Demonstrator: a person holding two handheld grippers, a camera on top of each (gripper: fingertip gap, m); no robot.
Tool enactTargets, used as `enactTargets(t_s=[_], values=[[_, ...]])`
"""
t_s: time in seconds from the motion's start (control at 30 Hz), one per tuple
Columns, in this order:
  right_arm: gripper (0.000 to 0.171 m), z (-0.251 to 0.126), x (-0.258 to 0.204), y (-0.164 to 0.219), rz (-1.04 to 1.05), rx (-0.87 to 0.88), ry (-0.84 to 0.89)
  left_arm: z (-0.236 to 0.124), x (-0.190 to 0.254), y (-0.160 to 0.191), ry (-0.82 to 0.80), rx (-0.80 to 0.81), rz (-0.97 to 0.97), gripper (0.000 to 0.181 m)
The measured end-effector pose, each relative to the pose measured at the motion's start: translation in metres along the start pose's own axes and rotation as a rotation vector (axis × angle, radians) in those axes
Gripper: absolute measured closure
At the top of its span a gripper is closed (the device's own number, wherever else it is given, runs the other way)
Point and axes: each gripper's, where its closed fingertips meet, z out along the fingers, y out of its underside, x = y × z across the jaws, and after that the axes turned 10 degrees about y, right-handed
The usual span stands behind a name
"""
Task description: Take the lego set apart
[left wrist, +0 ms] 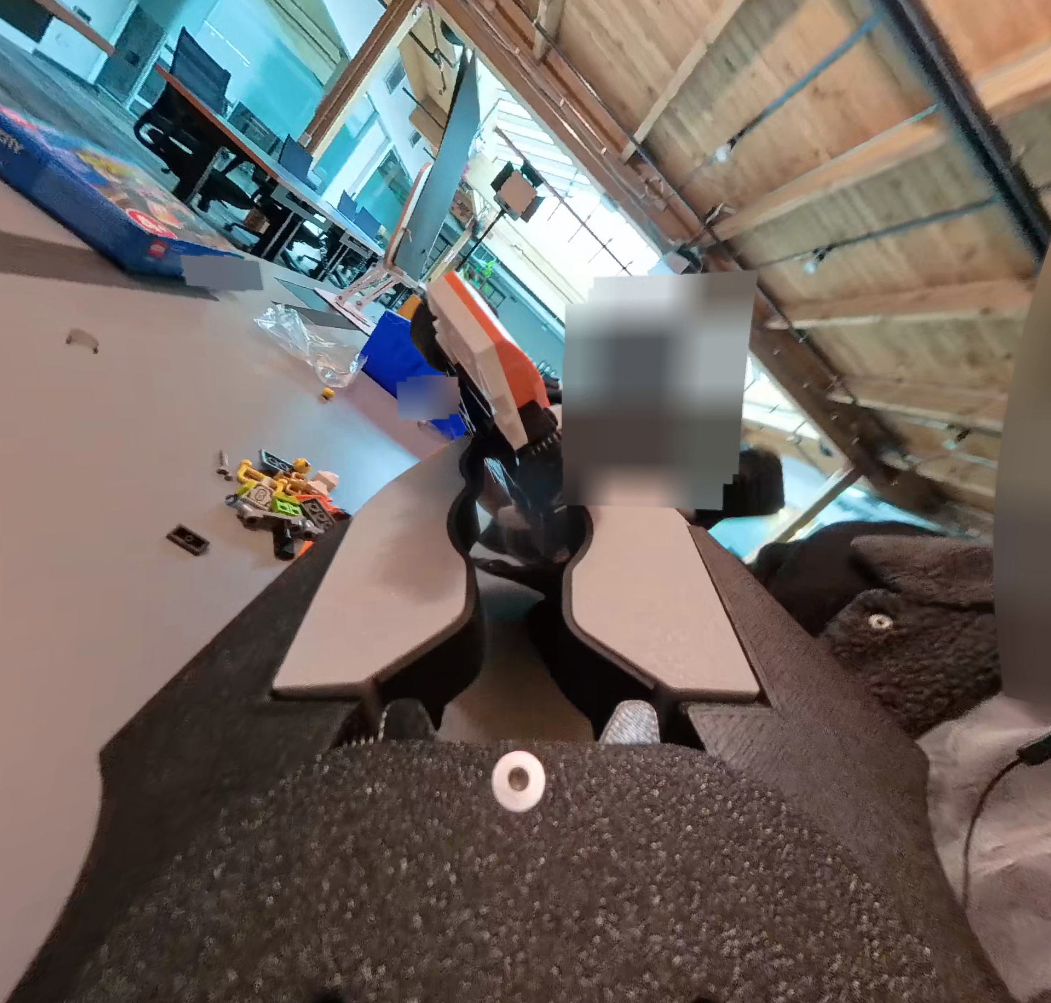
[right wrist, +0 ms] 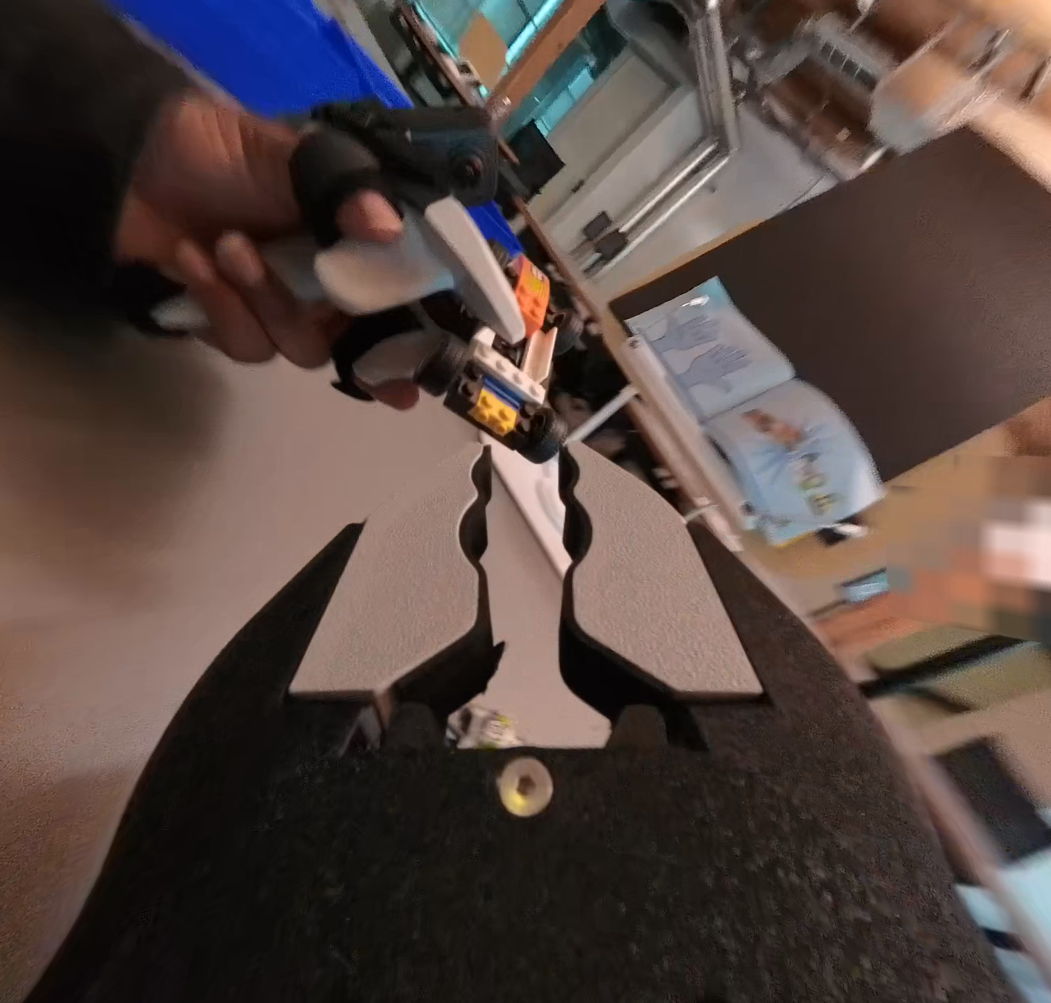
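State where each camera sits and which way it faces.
Left wrist view: on the left tool, looking along its fingers across the table at the toy car it grips.
Right wrist view: on the open right tool, facing the toy car; a hand holds the left tool.
Shared: toy car, table.

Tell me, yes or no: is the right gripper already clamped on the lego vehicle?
No. In the right wrist view the right gripper's fingers stand apart with nothing between them, just below the lego vehicle that the left gripper holds.
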Motion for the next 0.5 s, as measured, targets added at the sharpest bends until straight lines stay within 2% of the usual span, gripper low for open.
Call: enactTargets(t_s=[0.13, 0.23, 0.5], values=[[0.144, -0.002, 0.004, -0.009, 0.363, -0.017, -0.131, 0.005, 0.007, 0.007, 0.015, -0.065, 0.094, 0.155], [0.144, -0.004, 0.006, -0.013, 0.516, -0.031, -0.201, 0.008, 0.009, 0.014, 0.015, -0.112, 0.148, 0.155], [0.143, -0.007, -0.002, -0.012, 0.500, -0.100, -0.285, 0.013, 0.016, 0.029, 0.027, -0.219, 0.288, 0.155]])
